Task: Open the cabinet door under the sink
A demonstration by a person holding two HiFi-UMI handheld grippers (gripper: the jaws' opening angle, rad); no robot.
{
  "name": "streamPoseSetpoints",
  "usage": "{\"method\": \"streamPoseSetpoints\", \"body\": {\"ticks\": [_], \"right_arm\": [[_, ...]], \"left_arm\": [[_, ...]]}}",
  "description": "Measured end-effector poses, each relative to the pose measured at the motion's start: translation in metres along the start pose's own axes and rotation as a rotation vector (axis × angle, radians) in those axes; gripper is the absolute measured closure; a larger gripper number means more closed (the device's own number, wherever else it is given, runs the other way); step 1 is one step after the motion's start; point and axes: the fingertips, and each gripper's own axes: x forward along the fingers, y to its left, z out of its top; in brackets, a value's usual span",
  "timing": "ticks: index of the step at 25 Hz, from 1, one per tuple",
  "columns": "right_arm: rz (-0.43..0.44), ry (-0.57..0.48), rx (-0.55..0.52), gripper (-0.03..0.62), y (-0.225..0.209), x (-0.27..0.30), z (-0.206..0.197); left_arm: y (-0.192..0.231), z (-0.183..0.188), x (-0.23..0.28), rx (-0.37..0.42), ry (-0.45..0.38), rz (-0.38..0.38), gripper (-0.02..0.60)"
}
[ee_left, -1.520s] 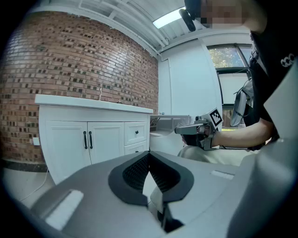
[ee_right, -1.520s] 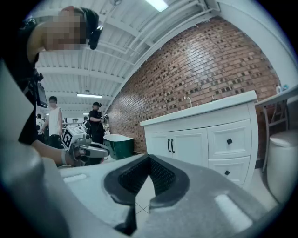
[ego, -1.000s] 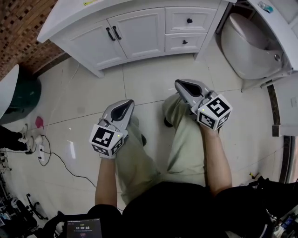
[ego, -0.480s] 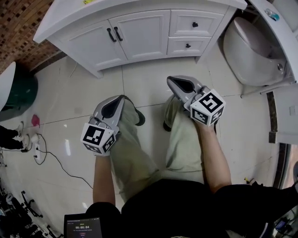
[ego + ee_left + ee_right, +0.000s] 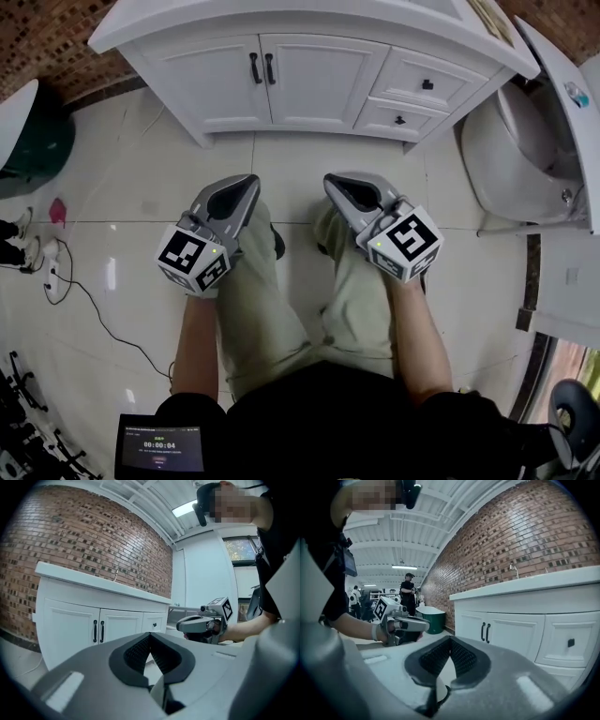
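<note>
I am seeing the vanity cabinet (image 5: 225, 103) along the top edge of the head view. Its countertop (image 5: 281, 21) is running out of frame there and covering the basin. The two white doors (image 5: 323, 80) are sitting shut, black handles (image 5: 254, 67) side by side at the centre seam. I am holding the left gripper (image 5: 247, 180) and the right gripper (image 5: 331, 179) over my knees (image 5: 246, 281), well apart from the doors. Both claws are pinched together on nothing.

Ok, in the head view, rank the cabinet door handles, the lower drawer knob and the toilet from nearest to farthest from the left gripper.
1. Door handles, on the cabinet straight ahead of the left gripper.
2. Lower drawer knob, further right on the cabinet.
3. Toilet, far right, beyond the cabinet's end.
</note>
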Motion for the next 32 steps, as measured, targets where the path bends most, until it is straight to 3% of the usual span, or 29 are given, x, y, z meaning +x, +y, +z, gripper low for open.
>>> {"method": "streamPoseSetpoints", "body": {"ticks": [4, 11, 14, 21, 25, 32], "right_arm": [[0.014, -0.006, 0.046, 0.602, -0.021, 0.01, -0.003], [0.014, 0.041, 0.01, 0.602, -0.062, 0.044, -0.021], [0.022, 0.046, 0.01, 0.602, -0.081, 0.061, -0.016], [0.048, -0.039, 0.064, 0.602, -0.124, 0.089, 0.014], [0.042, -0.051, 0.06, 0.602, -0.146, 0.104, 0.025], [0.033, -0.05, 0.059, 0.602, -0.176, 0.128, 0.032]], "left_arm": [[0.012, -0.004, 0.018, 0.02, 0.038, 0.032, 0.565], [0.061, 0.0, 0.053, -0.016, 0.035, 0.127, 0.565], [0.078, -0.003, 0.077, -0.007, 0.071, 0.168, 0.565], [0.153, -0.016, 0.11, -0.037, 0.131, 0.36, 0.565], [0.183, -0.023, 0.127, -0.087, 0.143, 0.364, 0.565], [0.222, -0.04, 0.163, -0.108, 0.202, 0.414, 0.563]]}}
